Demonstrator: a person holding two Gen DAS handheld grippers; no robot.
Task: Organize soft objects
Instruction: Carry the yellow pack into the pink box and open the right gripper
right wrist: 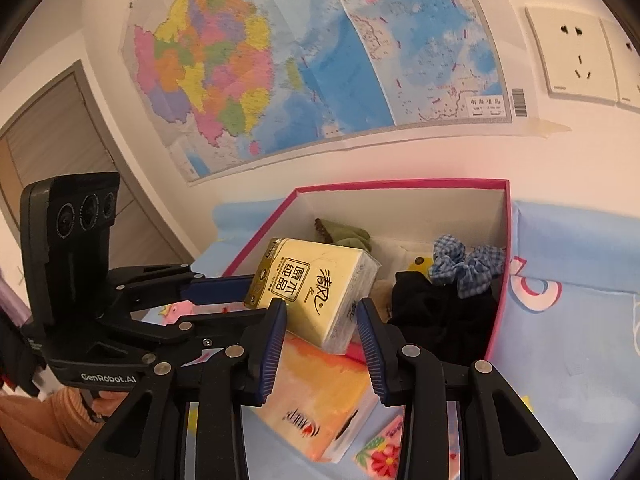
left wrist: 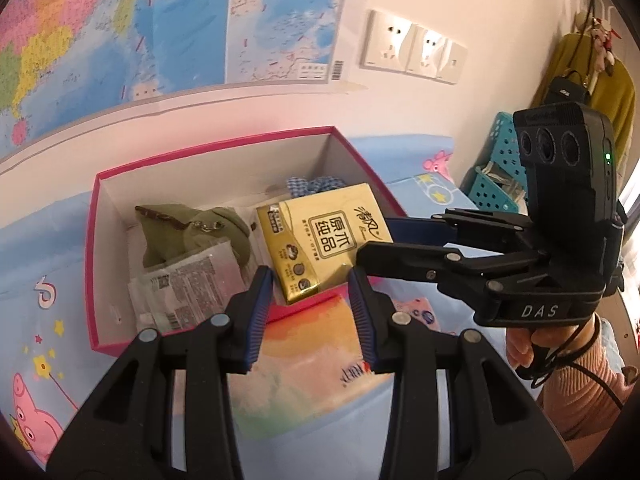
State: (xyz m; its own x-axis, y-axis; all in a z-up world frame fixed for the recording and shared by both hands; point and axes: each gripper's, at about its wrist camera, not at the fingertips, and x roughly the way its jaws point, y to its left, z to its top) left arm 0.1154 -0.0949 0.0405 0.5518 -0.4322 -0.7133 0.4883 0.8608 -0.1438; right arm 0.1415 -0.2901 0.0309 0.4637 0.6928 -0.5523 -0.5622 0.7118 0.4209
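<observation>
- Box, one, pink-walled and white inside, sits open on my cartoon-print bed sheet; I place everything else by it.
- Inside the box I count one gold tissue pack, tilted, with its near end over the box's near wall.
- Also in the box: one olive-green fabric piece toward the far left corner, and one clear printed packet in front of that.
- At the box's right end lie one blue gingham scrunchie and one black cloth, the scrunchie resting on the cloth.
- Outside the box, just at its near wall, lies one orange-and-white tissue pack on the sheet, and one small floral packet sits beside that.
- My left gripper hangs over the box's near wall, fingers parted with nothing pinched.
- My right gripper hovers at the same wall, fingers spread to either side of the gold pack's low corner, no pad visibly pressing on it.
- One map hangs on the wall behind the box, and three sockets sit right of it.
</observation>
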